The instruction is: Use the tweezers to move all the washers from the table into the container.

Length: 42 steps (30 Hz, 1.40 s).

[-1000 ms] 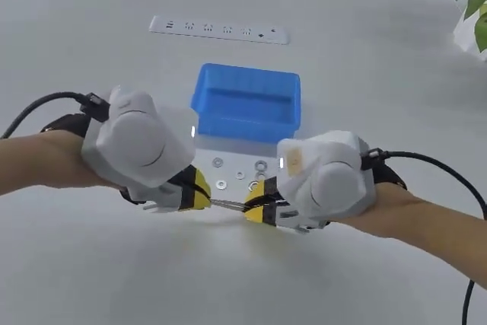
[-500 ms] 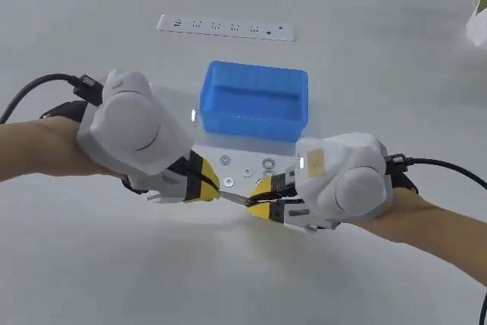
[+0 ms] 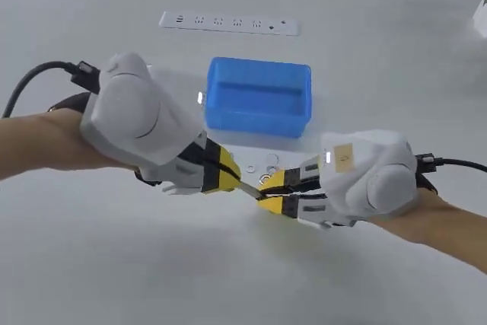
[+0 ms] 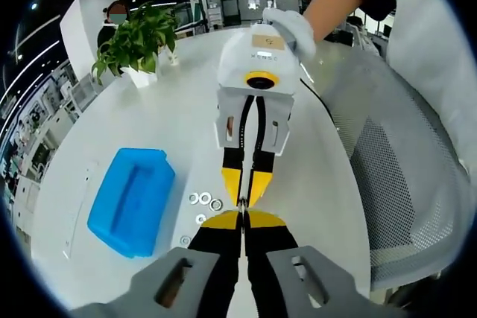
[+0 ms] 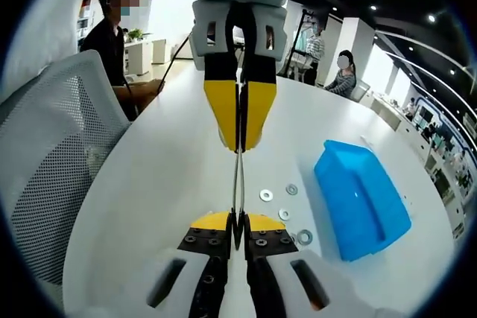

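Thin metal tweezers hang just above the table, bridging my two grippers. My left gripper is shut on one end and my right gripper is shut on the other. In the left gripper view the yellow pads pinch the tweezers; in the right gripper view the tweezers run straight ahead. Several washers lie on the white table just beyond the tips, and appear too as washers and washers. The blue container stands behind them.
A white power strip lies beyond the container. A potted plant stands at the table's far side. A mesh office chair is at the table edge. Black cables trail from both grippers.
The two grippers have drawn closer together along the tweezers, so less of the metal shows between them. Both stay shut on it. The washers and container have not moved.
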Motion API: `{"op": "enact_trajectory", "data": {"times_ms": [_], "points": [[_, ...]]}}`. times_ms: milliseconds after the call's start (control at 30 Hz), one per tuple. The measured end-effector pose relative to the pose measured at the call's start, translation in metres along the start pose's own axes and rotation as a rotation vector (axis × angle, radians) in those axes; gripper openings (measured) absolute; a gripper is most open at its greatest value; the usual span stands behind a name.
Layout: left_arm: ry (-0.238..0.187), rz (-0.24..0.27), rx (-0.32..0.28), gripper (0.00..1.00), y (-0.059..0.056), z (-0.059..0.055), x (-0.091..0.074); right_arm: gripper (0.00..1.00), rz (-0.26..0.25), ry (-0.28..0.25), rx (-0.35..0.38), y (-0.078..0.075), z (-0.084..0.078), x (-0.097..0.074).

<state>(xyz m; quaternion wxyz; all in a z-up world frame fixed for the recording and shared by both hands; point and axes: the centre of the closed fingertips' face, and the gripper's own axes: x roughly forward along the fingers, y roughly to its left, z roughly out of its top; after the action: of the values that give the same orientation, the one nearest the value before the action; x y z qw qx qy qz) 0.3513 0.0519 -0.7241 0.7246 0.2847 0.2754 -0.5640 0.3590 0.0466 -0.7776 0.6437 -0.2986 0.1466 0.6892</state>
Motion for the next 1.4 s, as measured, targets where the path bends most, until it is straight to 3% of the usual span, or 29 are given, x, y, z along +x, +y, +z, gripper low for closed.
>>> {"op": "enact_trajectory", "data": {"times_ms": [467,700,1000,1267,1400], "points": [[-0.114,0.0,0.012,0.04,0.001,0.034,0.014,0.08,0.0,-0.006,0.021,-0.002,-0.004,-0.011],[-0.136,-0.005,0.02,0.04,-0.001,0.042,0.019,0.09,0.012,-0.021,0.071,-0.003,-0.005,-0.012],[-0.155,-0.012,-0.001,0.04,0.004,0.05,0.026,0.08,0.01,-0.022,0.04,-0.004,-0.006,-0.012],[-0.155,-0.006,0.049,0.04,-0.005,0.055,0.032,0.07,0.012,-0.011,0.006,-0.001,-0.008,-0.014],[-0.162,0.01,0.053,0.05,-0.004,0.056,0.032,0.07,0.016,-0.008,0.0,-0.001,-0.009,-0.015]]}}
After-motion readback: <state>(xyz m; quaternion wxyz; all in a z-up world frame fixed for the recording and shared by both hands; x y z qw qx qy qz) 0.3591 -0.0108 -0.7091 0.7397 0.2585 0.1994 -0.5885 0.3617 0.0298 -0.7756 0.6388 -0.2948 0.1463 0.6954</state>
